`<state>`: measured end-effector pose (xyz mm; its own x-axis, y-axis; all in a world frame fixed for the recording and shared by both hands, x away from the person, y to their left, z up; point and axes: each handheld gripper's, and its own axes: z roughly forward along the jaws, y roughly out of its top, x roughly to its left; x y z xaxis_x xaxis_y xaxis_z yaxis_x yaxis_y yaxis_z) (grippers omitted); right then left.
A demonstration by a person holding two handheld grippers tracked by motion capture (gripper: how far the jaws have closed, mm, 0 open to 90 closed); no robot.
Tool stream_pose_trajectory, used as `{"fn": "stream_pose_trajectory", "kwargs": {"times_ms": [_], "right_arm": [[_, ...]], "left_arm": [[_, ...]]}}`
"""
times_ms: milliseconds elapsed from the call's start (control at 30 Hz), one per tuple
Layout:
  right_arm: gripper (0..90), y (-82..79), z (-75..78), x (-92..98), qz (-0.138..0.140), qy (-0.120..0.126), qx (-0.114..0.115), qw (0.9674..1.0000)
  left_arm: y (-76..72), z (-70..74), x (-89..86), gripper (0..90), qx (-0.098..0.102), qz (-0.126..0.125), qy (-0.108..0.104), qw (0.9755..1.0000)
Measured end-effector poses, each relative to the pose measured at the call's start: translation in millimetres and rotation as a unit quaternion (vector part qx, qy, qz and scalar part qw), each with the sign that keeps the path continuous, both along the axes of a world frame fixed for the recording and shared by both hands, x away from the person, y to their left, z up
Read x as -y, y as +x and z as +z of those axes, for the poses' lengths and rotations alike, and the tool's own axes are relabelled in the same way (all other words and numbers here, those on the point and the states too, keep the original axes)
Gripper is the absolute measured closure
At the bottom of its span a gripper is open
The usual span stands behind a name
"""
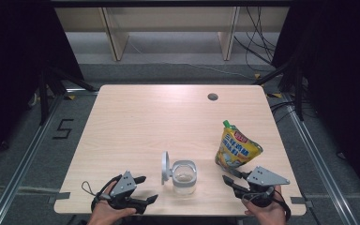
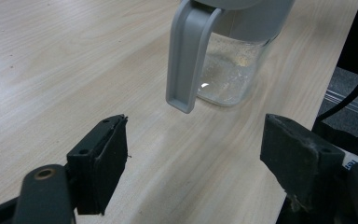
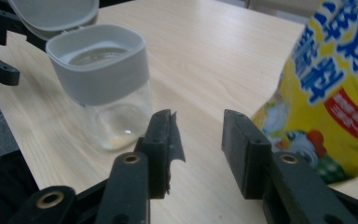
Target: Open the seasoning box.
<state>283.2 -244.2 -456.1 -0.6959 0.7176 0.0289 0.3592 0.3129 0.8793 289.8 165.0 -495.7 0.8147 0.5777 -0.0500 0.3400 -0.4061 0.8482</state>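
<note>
A clear jar [image 1: 184,177] with a grey collar stands near the table's front edge, its grey flip lid [image 1: 165,167] hinged up on its left side. To its right a yellow spouted pouch [image 1: 236,149] with a green cap stands upright. My left gripper [image 1: 147,189] rests left of the jar, open, with bare table between its jaws; in the left gripper view [image 2: 196,135] the lid [image 2: 189,51] and jar [image 2: 233,70] lie just ahead. My right gripper [image 1: 229,177] sits between jar and pouch, open and holding nothing; in the right gripper view [image 3: 199,121] the jar [image 3: 105,88] is left, the pouch [image 3: 326,79] right.
The light wooden table [image 1: 168,117] has a round cable hole [image 1: 213,97] at the back right. Beyond it are a pale shelf frame [image 1: 168,28] and loose cables on the floor. Dark curtains flank both sides.
</note>
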Motion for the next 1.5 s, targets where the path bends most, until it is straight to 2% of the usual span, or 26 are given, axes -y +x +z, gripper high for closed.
{"fn": "stream_pose_trajectory", "kwargs": {"times_ms": [33,67,133,167,200,267,300,433,467,533,600,633,667,733,833,867,900,967,1000,1067,1167,1200,1300,1367,1400,1500], "right_arm": [[62.1,2.5,-2.1,1.4,0.006,-0.003,0.011,0.9999],[61.3,-0.1,-3.0,1.7,-0.008,0.000,-0.004,1.0000],[60.2,3.3,-5.2,6.0,-0.003,-0.009,0.000,1.0000],[59.3,2.5,-6.5,7.2,-0.017,-0.008,-0.005,0.9998],[58.9,4.5,-7.0,9.4,-0.018,-0.013,0.003,0.9998],[58.3,5.3,-9.1,12.2,-0.023,-0.014,-0.003,0.9996],[58.0,4.9,-9.8,13.1,-0.019,-0.016,-0.009,0.9996],[55.6,4.1,-11.4,17.8,-0.031,-0.020,-0.017,0.9992],[54.9,4.4,-11.6,19.0,-0.037,-0.020,-0.017,0.9990],[53.5,3.5,-12.2,20.6,-0.052,-0.014,-0.032,0.9980],[51.4,7.5,-14.5,25.9,-0.062,-0.021,-0.019,0.9977],[50.6,7.5,-15.1,26.4,-0.067,-0.014,-0.031,0.9971],[50.0,8.2,-15.5,28.7,-0.074,-0.017,-0.034,0.9965],[47.6,8.5,-17.2,30.0,-0.094,0.000,-0.042,0.9947],[44.1,14.3,-19.5,38.0,-0.099,-0.005,-0.026,0.9947],[43.2,14.4,-20.8,37.4,-0.110,0.006,-0.027,0.9935],[42.4,17.8,-21.2,40.8,-0.101,0.006,-0.014,0.9948],[39.0,18.4,-22.0,40.9,-0.111,0.014,-0.020,0.9935],[37.9,22.2,-23.1,43.7,-0.102,0.002,-0.004,0.9948],[35.1,24.4,-23.9,43.3,-0.104,-0.005,-0.003,0.9946],[30.7,26.5,-24.5,41.9,-0.103,0.004,-0.002,0.9946],[29.7,24.8,-24.2,40.2,-0.113,0.004,-0.013,0.9935],[24.4,30.8,-26.2,42.4,-0.110,0.002,0.001,0.9940],[21.4,33.3,-28.5,42.0,-0.122,0.001,0.010,0.9925],[21.3,33.6,-29.1,41.0,-0.124,0.007,0.001,0.9923],[19.5,39.6,-31.0,43.4,-0.107,0.015,0.018,0.9939]], "left_arm": [[0.0,-0.1,0.0,22.3,0.000,0.000,0.000,1.0000],[0.2,-0.2,0.0,22.3,-0.002,-0.001,0.000,1.0000],[-0.1,-0.9,1.4,22.3,-0.003,0.001,-0.008,1.0000],[-1.3,-1.4,2.2,22.3,-0.012,0.008,-0.013,0.9998],[-1.3,-1.5,2.2,22.3,-0.012,0.009,-0.013,0.9998],[-1.5,-1.5,2.2,22.3,-0.013,0.011,-0.014,0.9998],[-1.2,-1.1,1.0,22.3,-0.011,0.007,-0.006,0.9999],[-0.1,-2.7,1.9,22.4,0.001,0.006,-0.011,0.9999],[-0.9,-2.5,1.5,22.4,-0.007,0.012,-0.008,0.9999],[-1.2,-3.1,2.3,22.4,-0.002,0.014,-0.016,0.9998],[0.0,-1.9,0.6,22.4,0.005,0.004,-0.006,1.0000],[0.5,-2.8,0.9,22.4,0.009,0.006,-0.010,0.9999],[-1.3,-2.4,1.2,22.4,-0.003,0.015,-0.011,0.9998],[-1.2,-2.4,0.6,22.4,-0.005,0.015,-0.008,0.9998],[-0.8,-2.9,1.4,22.4,0.001,0.015,-0.012,0.9998],[-0.1,-2.4,0.9,22.4,0.003,0.009,-0.008,0.9999],[-0.8,-2.7,1.6,22.4,0.003,0.017,-0.011,0.9998],[-1.4,-1.8,1.5,22.4,-0.002,0.015,-0.011,0.9998],[-1.4,-1.6,1.4,22.4,0.003,0.017,-0.010,0.9998],[-1.4,-1.8,1.2,22.4,-0.006,0.018,-0.010,0.9998],[-0.7,-1.9,1.5,22.4,-0.007,0.019,-0.015,0.9997],[-0.9,-1.7,1.4,22.4,-0.007,0.021,-0.014,0.9997],[0.7,-1.5,0.9,22.4,-0.001,0.010,-0.011,0.9999],[1.8,-1.2,1.2,22.4,0.001,0.009,-0.008,0.9999],[0.4,-2.3,3.9,22.4,-0.011,0.021,-0.024,0.9994],[1.1,-2.0,4.0,22.4,-0.010,0.019,-0.020,0.9996]]}}
